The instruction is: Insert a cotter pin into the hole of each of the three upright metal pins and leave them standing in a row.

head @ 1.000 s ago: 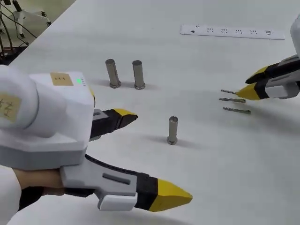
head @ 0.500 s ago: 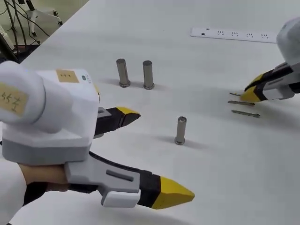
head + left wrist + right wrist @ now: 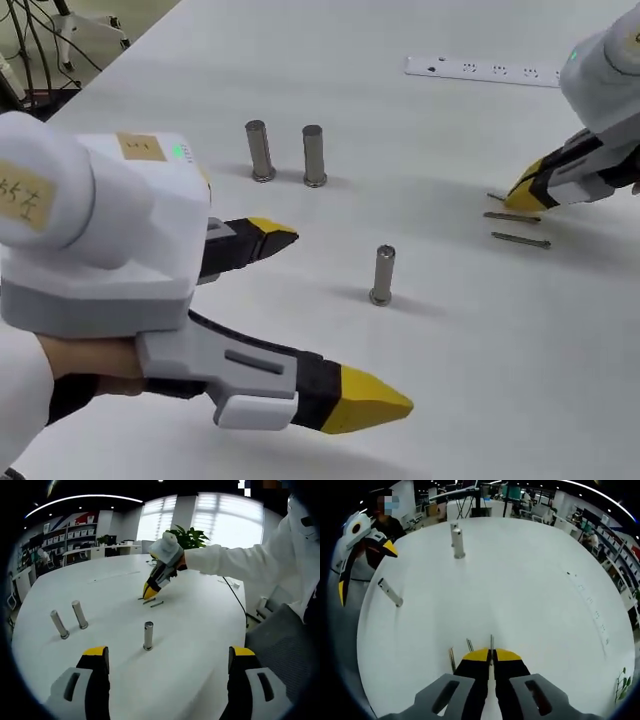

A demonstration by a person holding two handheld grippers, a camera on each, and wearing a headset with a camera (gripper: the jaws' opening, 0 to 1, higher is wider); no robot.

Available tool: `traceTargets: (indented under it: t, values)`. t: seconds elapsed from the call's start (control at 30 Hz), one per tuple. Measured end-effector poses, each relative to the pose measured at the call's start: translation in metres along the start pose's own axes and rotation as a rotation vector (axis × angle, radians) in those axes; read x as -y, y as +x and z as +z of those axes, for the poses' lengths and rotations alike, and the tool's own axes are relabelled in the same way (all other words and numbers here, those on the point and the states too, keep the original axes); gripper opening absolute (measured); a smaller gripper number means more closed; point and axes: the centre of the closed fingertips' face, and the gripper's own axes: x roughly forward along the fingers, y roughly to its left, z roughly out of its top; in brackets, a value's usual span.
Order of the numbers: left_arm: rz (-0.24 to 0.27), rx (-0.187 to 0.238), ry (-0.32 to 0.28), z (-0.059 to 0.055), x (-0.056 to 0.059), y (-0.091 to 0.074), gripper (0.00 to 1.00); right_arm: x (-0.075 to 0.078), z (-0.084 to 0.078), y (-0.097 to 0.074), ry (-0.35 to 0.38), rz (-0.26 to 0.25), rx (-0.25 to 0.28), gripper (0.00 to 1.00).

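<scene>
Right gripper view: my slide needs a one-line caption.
Right gripper shut on one cotter pin, two more lying beside it on the white table, three upright metal pins beyond.

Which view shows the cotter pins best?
Right gripper view: all three cotter pins lie close, one between the shut tips of the right hand-held gripper. Head view shows them small, one partly hidden by that gripper. Left gripper view shows distant slivers.

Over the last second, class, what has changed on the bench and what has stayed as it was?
The right gripper has closed its jaws on one cotter pin lying on the table. The left gripper stays open, and the three upright metal pins and the two other cotter pins have not moved.
</scene>
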Motion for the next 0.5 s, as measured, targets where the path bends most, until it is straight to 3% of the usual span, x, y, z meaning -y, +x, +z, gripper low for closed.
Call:
traceTargets:
  t: [0.33, 0.37, 0.43, 0.5]
  values:
    - [0.012, 0.009, 0.002, 0.000, -0.004, -0.002, 0.99, 0.001, -0.001, -0.001, -0.053, -0.013, -0.046, 0.00]
    - [0.014, 0.009, 0.003, 0.000, -0.005, -0.003, 0.99, 0.002, -0.001, -0.001, -0.071, -0.018, -0.052, 0.00]
    - [0.023, 0.003, 0.012, -0.001, -0.008, -0.004, 0.99, 0.002, 0.002, -0.001, -0.206, -0.033, -0.051, 0.00]
    - [0.029, 0.003, 0.024, -0.001, -0.009, -0.005, 0.99, 0.001, 0.000, -0.001, -0.167, -0.051, -0.057, 0.00]
